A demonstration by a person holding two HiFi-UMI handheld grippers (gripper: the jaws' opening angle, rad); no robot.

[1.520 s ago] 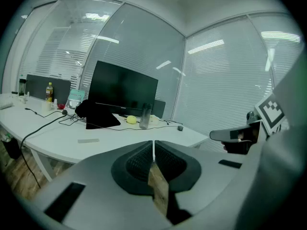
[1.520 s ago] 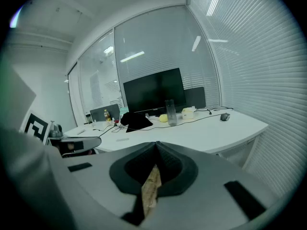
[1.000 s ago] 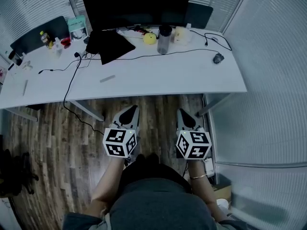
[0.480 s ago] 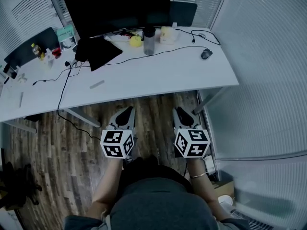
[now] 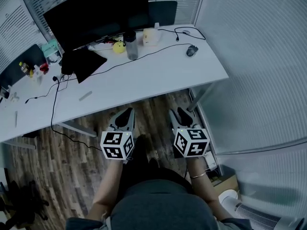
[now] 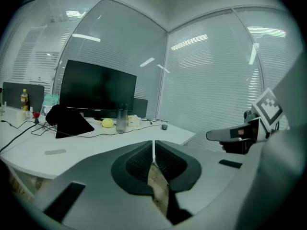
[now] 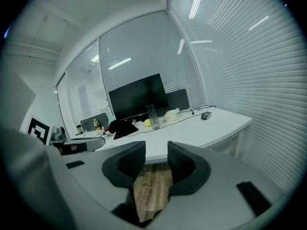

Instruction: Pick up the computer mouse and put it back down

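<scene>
The white desk (image 5: 144, 78) carries everything. At the desk's left end stand small bottles (image 5: 23, 68). Further along the desk's back edge a black cloth-like heap (image 5: 81, 63) lies below the dark monitor (image 5: 96, 16), followed by a yellow ball (image 5: 118, 47), a clear drinking bottle (image 5: 130, 45) and a pale box (image 5: 150, 36). The computer mouse (image 5: 191, 51) sits near the desk's far right corner with its cable looping behind it, well apart from both grippers.

In front of the desk's near edge, over the wooden floor (image 5: 72, 138), the left gripper (image 5: 125, 114) points toward the desk. Its jaws are clenched together, with only a hairline slit between the ribbed pads and nothing in them. The right gripper (image 5: 180, 115) is also short of the desk's near edge and aims at the desk. Its jaws have just been opening and stand released, and the clear gap between them shows only floor. Neither gripper touches the desk.
</scene>
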